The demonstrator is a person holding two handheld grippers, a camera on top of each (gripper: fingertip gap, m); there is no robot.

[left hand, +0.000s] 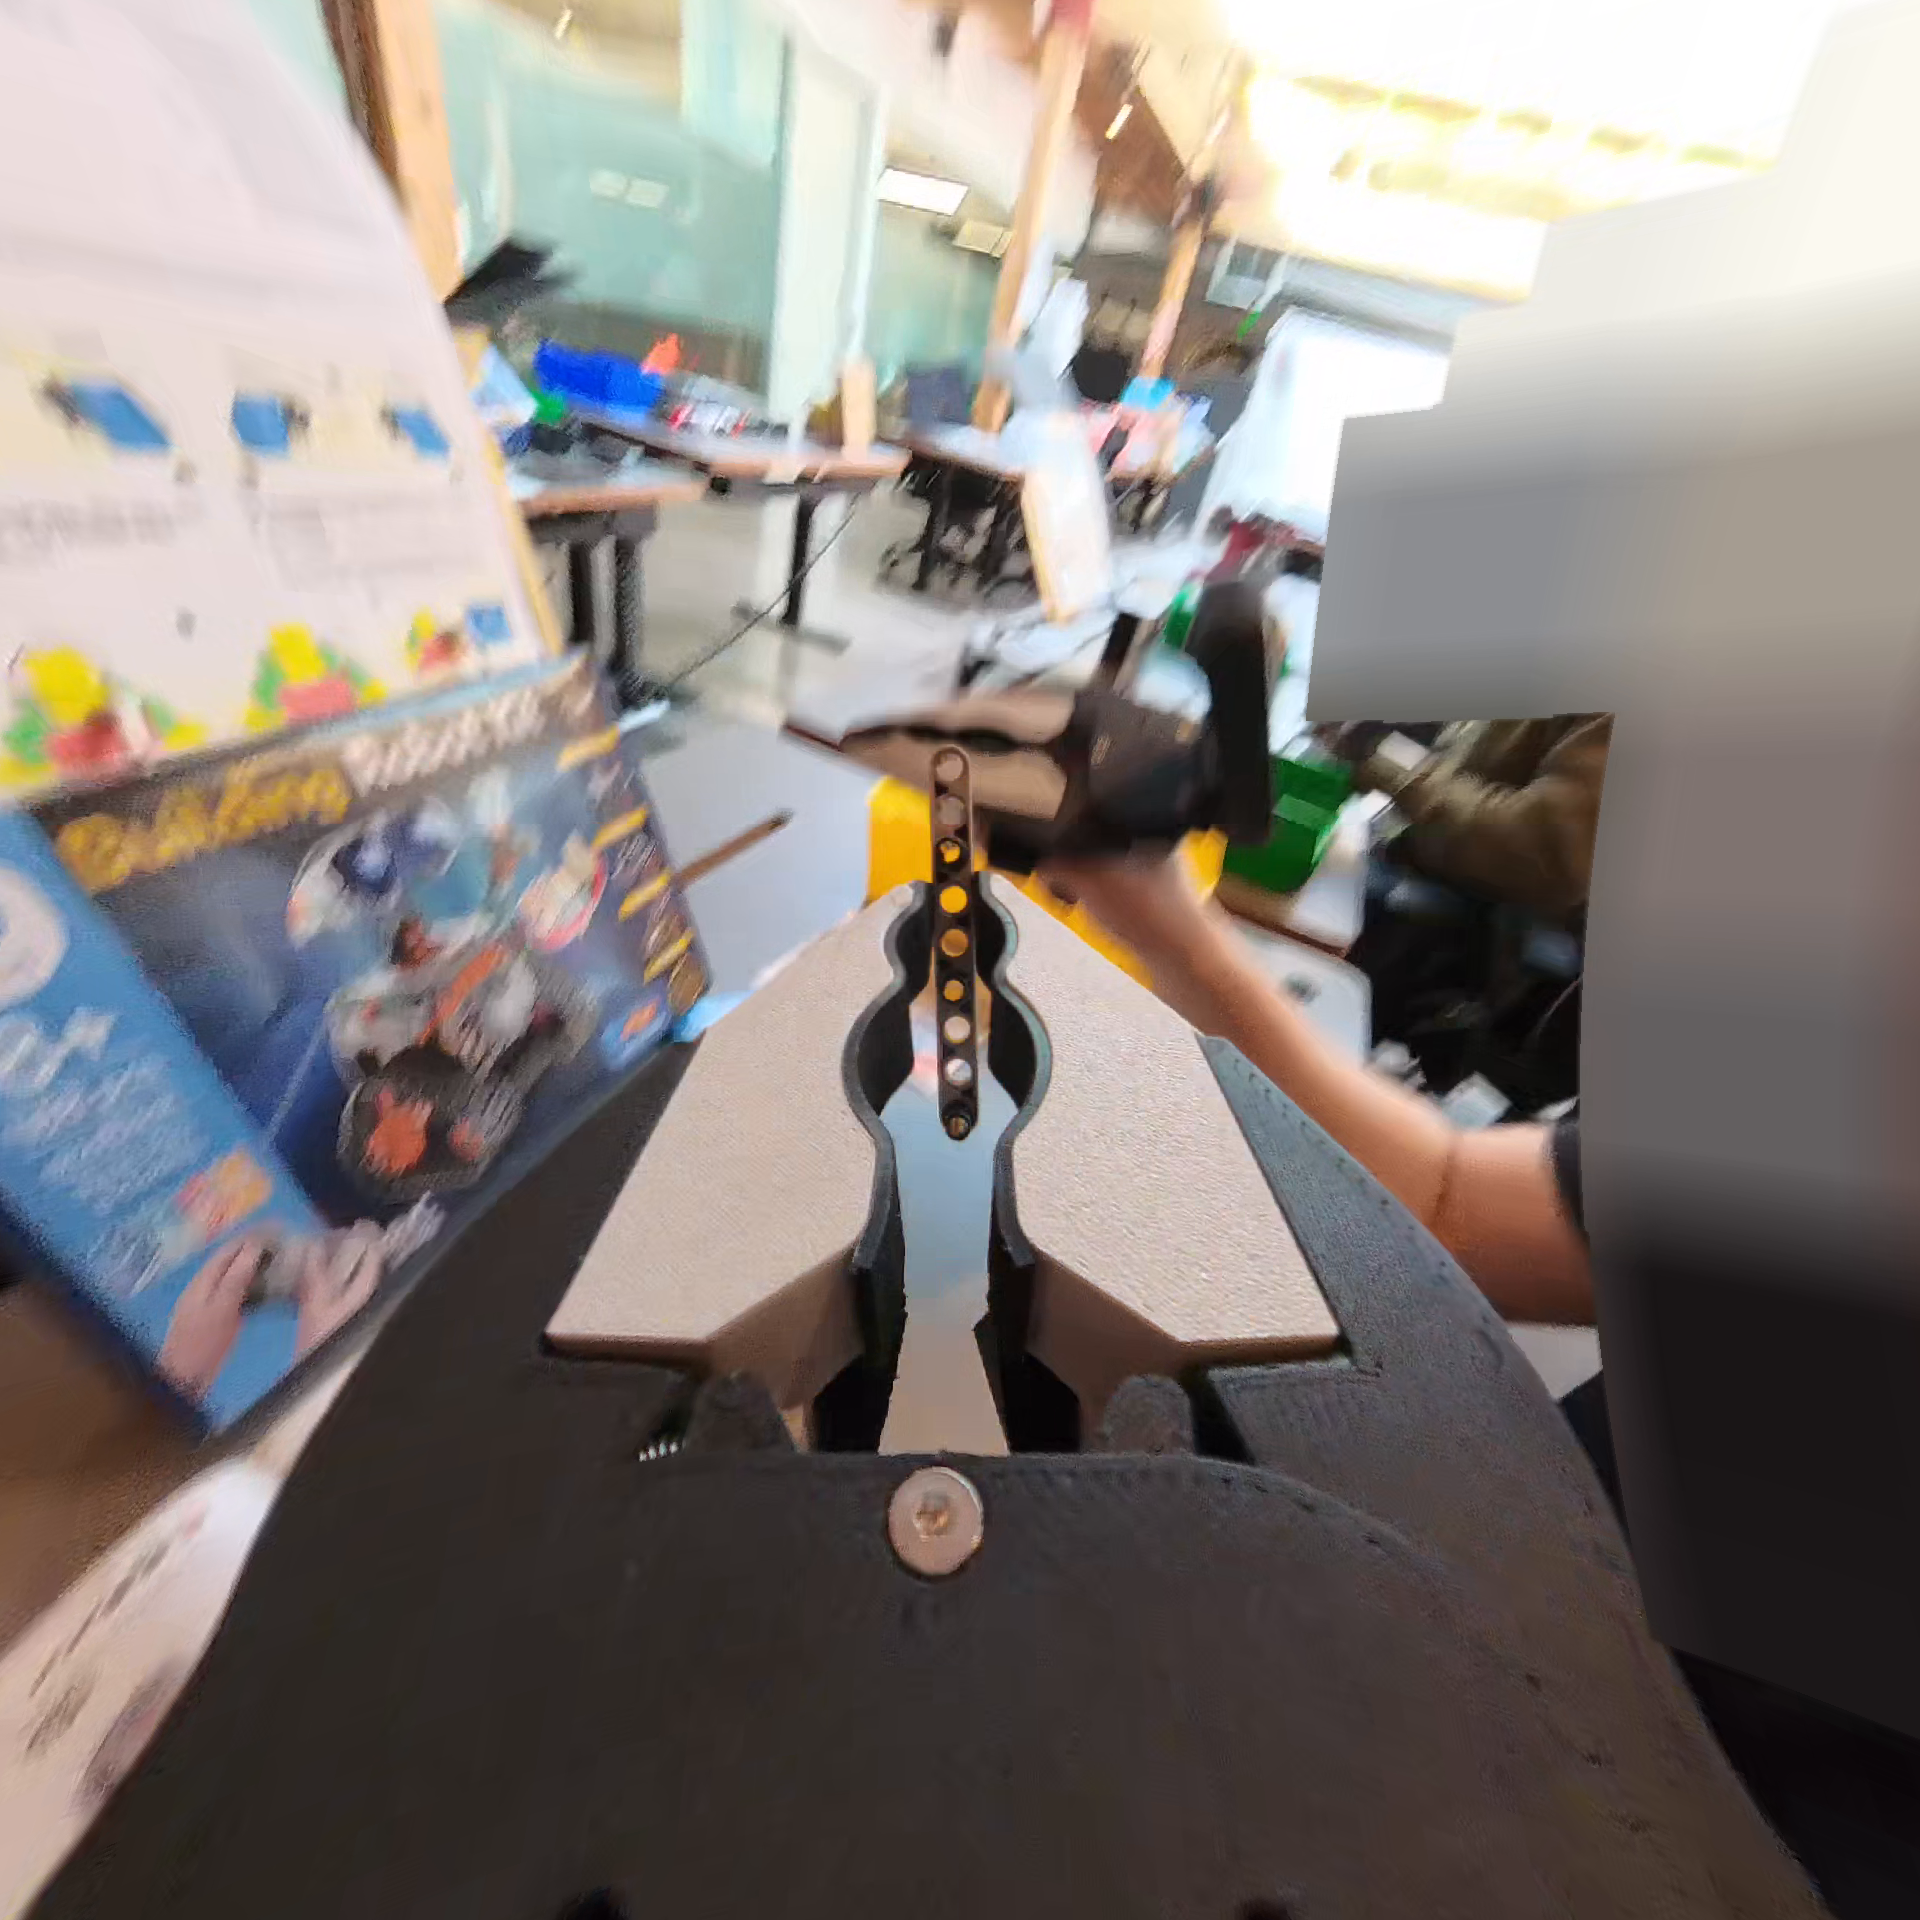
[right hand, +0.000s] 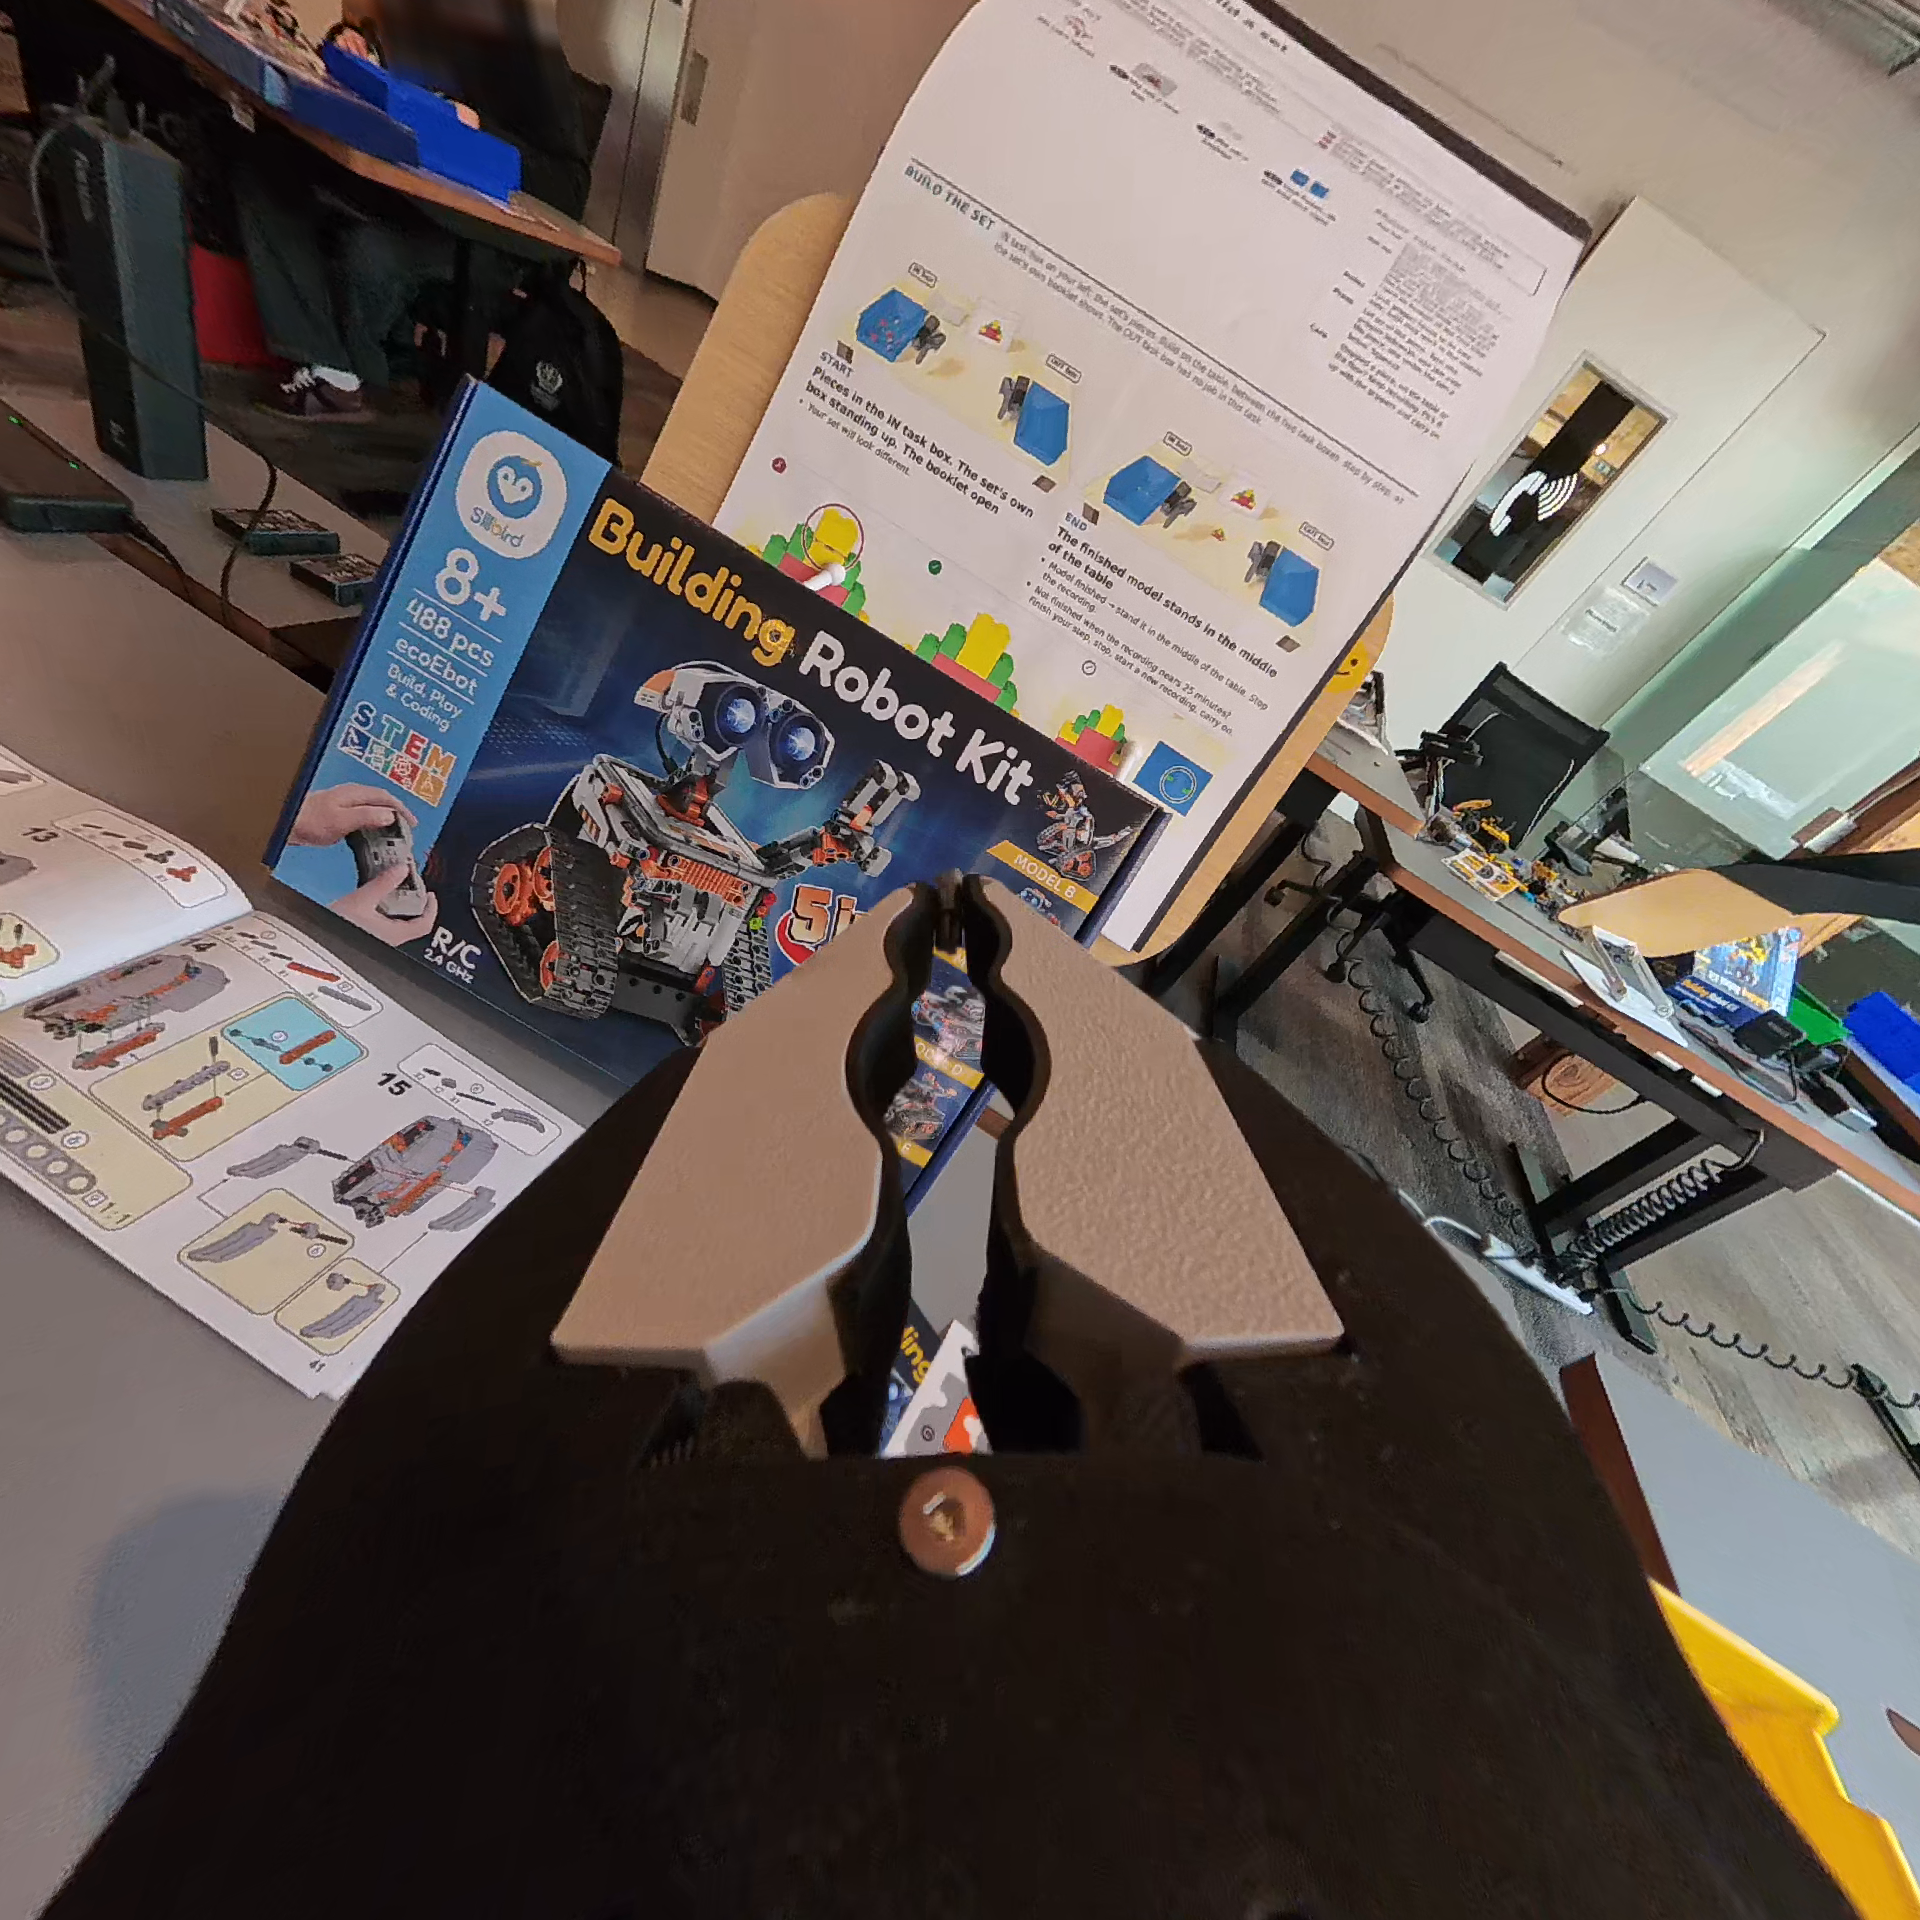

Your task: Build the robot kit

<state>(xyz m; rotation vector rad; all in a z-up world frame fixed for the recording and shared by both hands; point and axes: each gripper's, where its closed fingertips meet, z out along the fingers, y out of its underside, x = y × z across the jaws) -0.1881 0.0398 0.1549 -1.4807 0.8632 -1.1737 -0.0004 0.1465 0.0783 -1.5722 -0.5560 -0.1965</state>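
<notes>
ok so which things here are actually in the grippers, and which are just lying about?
In the grippers:
- left gripper: shut on a black beam
- right gripper: shut, nothing clearly between its tips

Lying about:
- box, standing on the table
- booklet, open, left of the box
- sheet, behind the box
- yellow bin

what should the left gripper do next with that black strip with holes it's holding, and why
Probably hold it steady and slow down. The left gripper is shut on the black holed beam, which stands upright between its fingers, but the left view is blurred. The right gripper looks shut with nothing visible in it, facing the kit box and open booklet, so no mating piece is ready.
</notes>
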